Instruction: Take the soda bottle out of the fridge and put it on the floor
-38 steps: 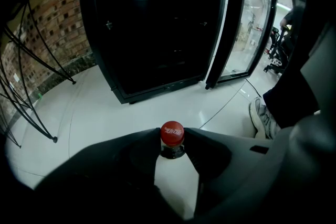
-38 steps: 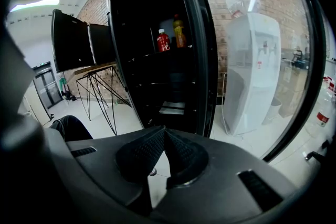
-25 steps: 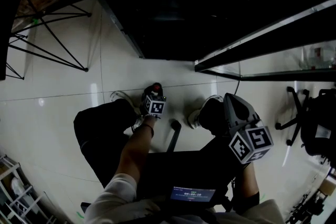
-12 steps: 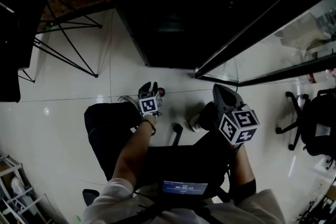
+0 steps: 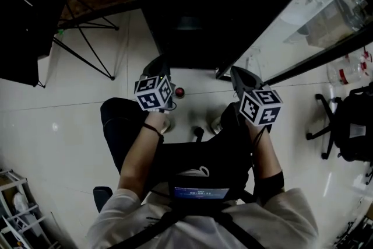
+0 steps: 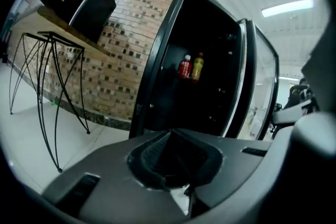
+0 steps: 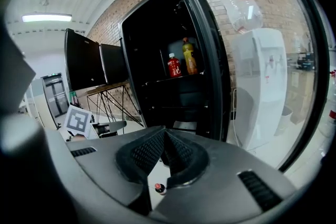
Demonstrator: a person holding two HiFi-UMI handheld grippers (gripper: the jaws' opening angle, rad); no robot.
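Note:
The soda bottle (image 5: 179, 92), dark with a red cap, stands upright on the white floor tiles in front of the open fridge (image 5: 192, 20). The right gripper view catches it small below the jaws (image 7: 158, 188). My left gripper (image 5: 156, 70) hangs just left of the bottle, apart from it, jaws shut on nothing (image 6: 170, 136). My right gripper (image 5: 239, 76) is off to the right by the glass door (image 5: 303, 20), shut and empty (image 7: 165, 136). A red bottle (image 6: 185, 66) and a yellow bottle (image 6: 197, 66) stay on a fridge shelf.
A black wire-legged table (image 5: 87, 49) stands left of the fridge against a brick wall. A water dispenser (image 7: 257, 86) shows behind the glass door. An office chair (image 5: 344, 125) is at the right and a rack (image 5: 17, 207) at lower left. The person's shoes flank the bottle.
The left gripper has risen off the bottle and now stands clear of it, leaving it upright on the floor. Both grippers have lifted towards the fridge, and the view has tilted up.

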